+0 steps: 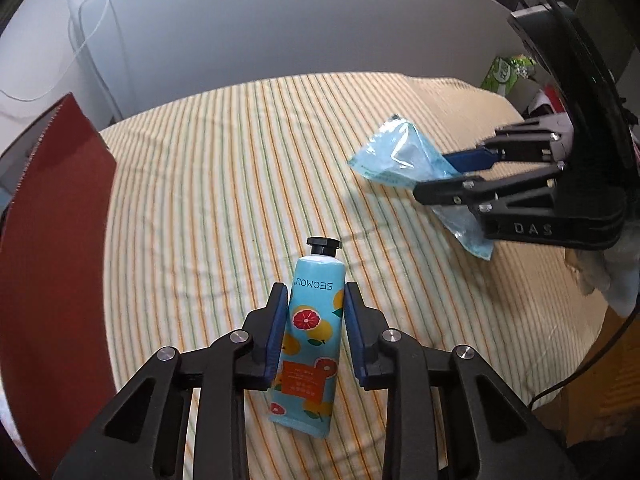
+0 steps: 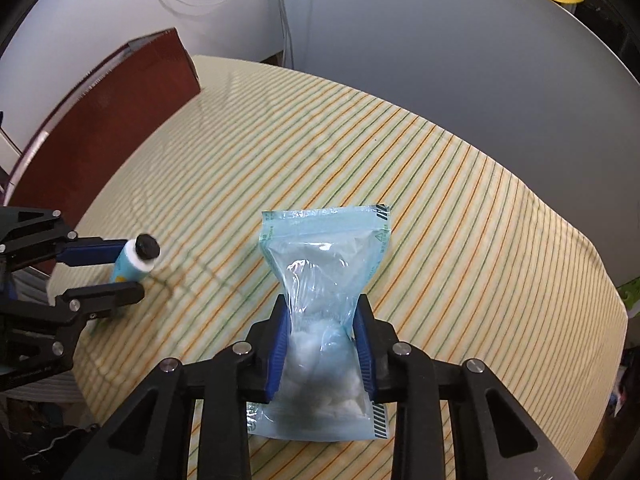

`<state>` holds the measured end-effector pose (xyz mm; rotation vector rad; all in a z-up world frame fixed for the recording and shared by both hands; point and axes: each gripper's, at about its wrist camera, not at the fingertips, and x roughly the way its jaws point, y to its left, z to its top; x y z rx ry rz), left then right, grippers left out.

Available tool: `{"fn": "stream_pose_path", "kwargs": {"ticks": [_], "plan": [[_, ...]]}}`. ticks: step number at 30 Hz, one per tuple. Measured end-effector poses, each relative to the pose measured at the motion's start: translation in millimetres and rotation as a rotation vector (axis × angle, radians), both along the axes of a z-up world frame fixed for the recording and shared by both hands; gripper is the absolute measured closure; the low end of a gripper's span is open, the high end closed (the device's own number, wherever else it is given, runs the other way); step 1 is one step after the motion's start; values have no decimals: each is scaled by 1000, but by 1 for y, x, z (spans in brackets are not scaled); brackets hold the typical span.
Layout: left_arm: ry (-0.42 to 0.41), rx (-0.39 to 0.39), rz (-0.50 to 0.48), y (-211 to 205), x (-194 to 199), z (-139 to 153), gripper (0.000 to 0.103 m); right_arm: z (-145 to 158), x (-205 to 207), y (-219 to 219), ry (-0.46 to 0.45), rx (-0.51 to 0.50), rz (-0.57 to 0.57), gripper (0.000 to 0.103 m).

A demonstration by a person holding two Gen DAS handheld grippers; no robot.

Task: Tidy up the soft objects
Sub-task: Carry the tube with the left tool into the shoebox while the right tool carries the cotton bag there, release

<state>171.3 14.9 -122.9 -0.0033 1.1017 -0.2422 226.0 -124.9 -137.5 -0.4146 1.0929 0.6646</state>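
Hand-cream tube (image 1: pixel 310 344): light blue, printed with grapefruit and orange slices, black screw cap pointing away from the camera, lettering "SEOMOU". Clamped at mid-body between the blue pads (image 1: pixel 277 334) of the left gripper (image 1: pixel 315 300), jaws narrowed onto its sides. Whether it rests on the cloth or is lifted clear cannot be told. Position: toward the near edge of the bench (image 1: pixel 224 184), left of centre in the left wrist view.

Clear blue zip pouch (image 2: pixel 322 312): holds white fluffy wadding, sealed strip at the far end. Pinched at its waist by the right gripper (image 2: pixel 322 308), jaws drawn in so the film bunches between the pads (image 2: pixel 280 344). In the left wrist view the same pouch (image 1: pixel 394 156) hangs out past the gripper fingers above the right part of the bench, well apart from the tube.

Bench covering: cream cloth (image 2: pixel 440 208) with thin orange and green stripes.

Dark red box (image 1: pixel 52 264): upright wall along the left edge of the bench.

Green printed carton (image 1: pixel 504 74): beyond the far right corner.

White partition (image 1: pixel 280 20): behind the far edge.
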Motion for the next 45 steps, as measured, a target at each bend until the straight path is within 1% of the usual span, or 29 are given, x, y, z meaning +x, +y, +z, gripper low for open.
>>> {"fn": "stream_pose_path", "kwargs": {"ticks": [4, 12, 18, 24, 26, 29, 31, 33, 34, 37, 39, 40, 41, 45], "plan": [[-32, -4, 9, 8, -8, 11, 77, 11, -9, -2, -31, 7, -2, 75], [-100, -49, 31, 22, -24, 34, 77, 37, -27, 4, -64, 49, 19, 76], [-163, -74, 49, 40, -38, 65, 77, 64, -35, 21, -83, 100, 51, 76], [-252, -61, 103, 77, -60, 105, 77, 97, -35, 68, -113, 152, 117, 76], [-277, -43, 129, 92, -68, 116, 77, 108, -35, 85, -120, 165, 139, 76], [-313, 5, 184, 122, -82, 132, 77, 121, -36, 112, -125, 184, 180, 76], [-320, 23, 214, 136, -86, 137, 77, 128, -39, 133, -132, 188, 209, 76], [-324, 54, 253, 156, -93, 139, 77, 133, -42, 160, -129, 194, 246, 76], [-325, 74, 270, 166, -96, 139, 77, 133, -42, 167, -128, 196, 255, 76], [-312, 103, 316, 190, -102, 136, 77, 136, -47, 204, -118, 207, 304, 75], [-301, 129, 339, 202, -99, 132, 77, 136, -50, 225, -105, 209, 332, 75], [-297, 137, 350, 207, -99, 131, 77, 135, -51, 228, -103, 208, 339, 75], [-294, 144, 361, 212, -100, 129, 77, 133, -53, 242, -104, 200, 354, 75], [-284, 138, 407, 234, -96, 122, 77, 125, -61, 272, -95, 183, 380, 75]]}}
